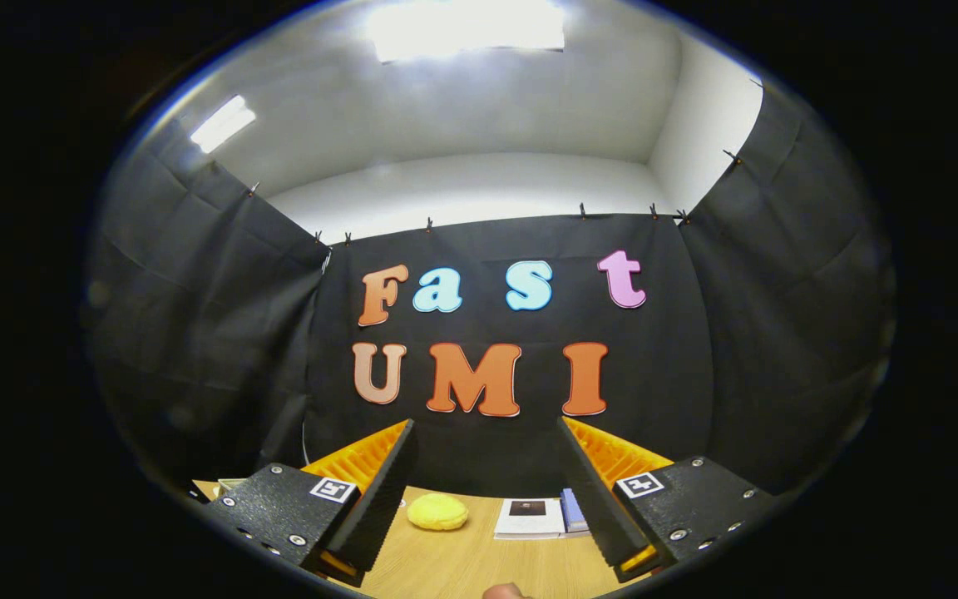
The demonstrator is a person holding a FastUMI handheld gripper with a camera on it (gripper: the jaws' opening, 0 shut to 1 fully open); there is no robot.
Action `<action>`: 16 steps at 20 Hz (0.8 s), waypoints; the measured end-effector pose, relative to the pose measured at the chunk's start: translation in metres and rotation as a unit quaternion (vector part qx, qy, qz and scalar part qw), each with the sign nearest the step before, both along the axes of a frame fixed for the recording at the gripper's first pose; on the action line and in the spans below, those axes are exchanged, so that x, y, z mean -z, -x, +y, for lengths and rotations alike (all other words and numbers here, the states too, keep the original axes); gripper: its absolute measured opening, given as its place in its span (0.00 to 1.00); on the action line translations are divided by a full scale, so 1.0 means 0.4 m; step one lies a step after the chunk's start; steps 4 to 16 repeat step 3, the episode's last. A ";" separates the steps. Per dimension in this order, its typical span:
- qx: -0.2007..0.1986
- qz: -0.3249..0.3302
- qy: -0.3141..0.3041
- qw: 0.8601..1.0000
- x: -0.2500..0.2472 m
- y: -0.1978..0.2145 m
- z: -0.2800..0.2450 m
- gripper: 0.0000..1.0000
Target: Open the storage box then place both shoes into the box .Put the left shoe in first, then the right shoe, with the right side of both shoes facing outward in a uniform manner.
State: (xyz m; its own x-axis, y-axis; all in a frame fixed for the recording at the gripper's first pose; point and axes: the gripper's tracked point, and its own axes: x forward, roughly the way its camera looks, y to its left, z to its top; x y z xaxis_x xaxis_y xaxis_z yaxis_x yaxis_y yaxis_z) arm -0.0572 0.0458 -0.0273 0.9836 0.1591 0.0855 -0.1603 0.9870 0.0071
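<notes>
The gripper (pixel 487 491) is held level over a wooden table (pixel 462 566), its two fingers spread wide apart with nothing between them but open air. Most of the table lies under the fingers and their mounts, so its near edge and both side edges are cut off; only a strip of bare wood between the fingers can be seen.

Toward the table's far edge, between the fingers and beyond them, sits a yellow sponge-like pad (pixel 437 512), rounded and soft-looking; what it is exactly is hard to tell. Beside it, nearer the right finger, lies a white booklet (pixel 530 517) with a dark square on its cover, and touching its right side a bluish flat item (pixel 573 509), partly hidden by the right finger. A pale object (pixel 229 484) peeks out past the left mount at the far left corner, too cut off to name.

At the table's nearest visible part, a small rounded tip (pixel 506 591), perhaps a fingertip, is barely in view.

Neither the storage box nor the shoes can be made out here.
</notes>
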 end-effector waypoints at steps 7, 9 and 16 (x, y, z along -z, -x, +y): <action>0.008 0.000 -0.001 1.000 0.012 -0.008 -0.002 0.98; 0.008 0.000 -0.001 1.000 0.012 -0.008 -0.002 0.98; 0.008 0.000 -0.001 1.000 0.012 -0.008 -0.002 0.98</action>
